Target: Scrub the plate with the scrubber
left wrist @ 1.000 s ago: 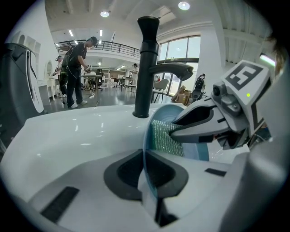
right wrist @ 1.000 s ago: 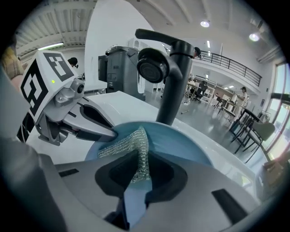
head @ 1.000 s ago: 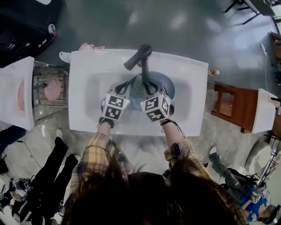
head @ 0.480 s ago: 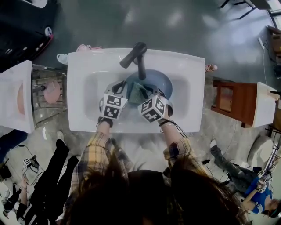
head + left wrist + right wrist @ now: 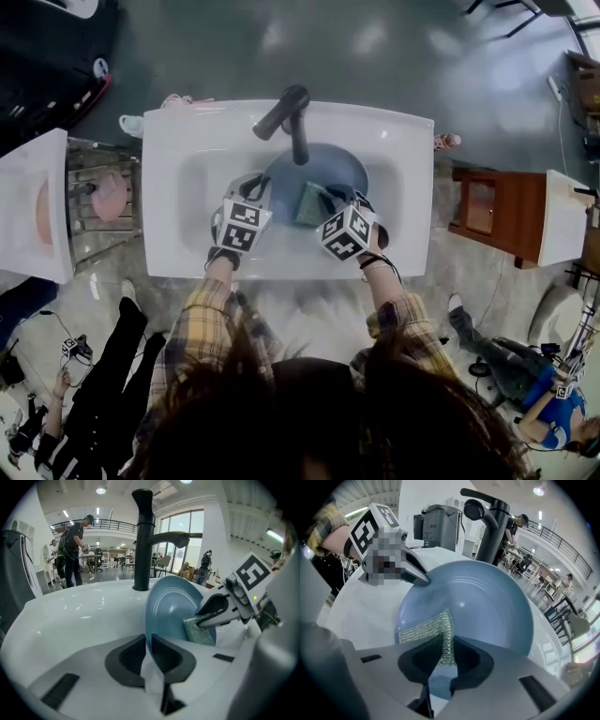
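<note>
A blue plate (image 5: 330, 169) stands tilted in the white sink (image 5: 187, 141), under the black faucet (image 5: 286, 117). My left gripper (image 5: 261, 192) grips the plate's left rim (image 5: 149, 620); its jaws have just eased open a little, and the rim is still pinched between them. My right gripper (image 5: 323, 200) is shut on a green mesh scrubber (image 5: 426, 627), which lies against the lower left of the plate's face (image 5: 487, 606). In the left gripper view the scrubber (image 5: 199, 632) hangs from the right gripper (image 5: 200, 620) against the plate (image 5: 171, 606).
The faucet (image 5: 490, 527) rises just behind the plate. A metal rack with a pink object (image 5: 111, 195) stands left of the sink, and a wooden stool (image 5: 492, 220) stands to the right. A person in black (image 5: 94, 375) stands at lower left.
My right gripper has slid to the right and a bit lower across the plate with the scrubber. The left gripper and the plate have stayed put.
</note>
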### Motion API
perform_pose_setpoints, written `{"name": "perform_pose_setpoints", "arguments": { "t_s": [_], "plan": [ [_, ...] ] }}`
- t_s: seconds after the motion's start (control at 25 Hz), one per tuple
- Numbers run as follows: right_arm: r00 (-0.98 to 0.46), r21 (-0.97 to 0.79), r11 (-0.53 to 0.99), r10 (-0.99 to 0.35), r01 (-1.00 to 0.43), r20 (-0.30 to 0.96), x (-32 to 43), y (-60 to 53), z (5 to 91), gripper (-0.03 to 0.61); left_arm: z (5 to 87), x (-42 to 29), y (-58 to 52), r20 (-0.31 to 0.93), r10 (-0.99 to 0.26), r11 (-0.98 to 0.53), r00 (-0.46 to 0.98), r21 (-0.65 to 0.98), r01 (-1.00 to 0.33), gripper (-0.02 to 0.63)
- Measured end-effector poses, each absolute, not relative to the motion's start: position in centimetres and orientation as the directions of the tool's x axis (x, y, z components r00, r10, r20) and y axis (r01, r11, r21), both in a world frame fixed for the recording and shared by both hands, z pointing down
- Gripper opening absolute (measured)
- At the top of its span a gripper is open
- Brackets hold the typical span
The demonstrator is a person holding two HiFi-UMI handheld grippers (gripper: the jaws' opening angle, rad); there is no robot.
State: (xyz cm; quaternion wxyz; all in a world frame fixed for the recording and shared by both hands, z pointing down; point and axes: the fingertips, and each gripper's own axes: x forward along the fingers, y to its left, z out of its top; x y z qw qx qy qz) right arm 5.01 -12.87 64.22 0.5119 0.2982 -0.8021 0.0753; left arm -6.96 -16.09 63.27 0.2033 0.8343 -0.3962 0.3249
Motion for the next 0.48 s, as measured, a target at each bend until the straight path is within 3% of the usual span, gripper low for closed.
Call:
{"name": "perform_pose_setpoints", "arguments": {
  "t_s": [0.48],
  "plan": [
    [-0.208, 0.378, 0.803, -0.512, -0.461, 0.833, 10.5, -17.1, 61.9, 0.081, 64.0, -6.3, -16.0, 0.724, -0.501, -0.631, 0.474, 0.068, -0.773, 0.046]
  ]
}}
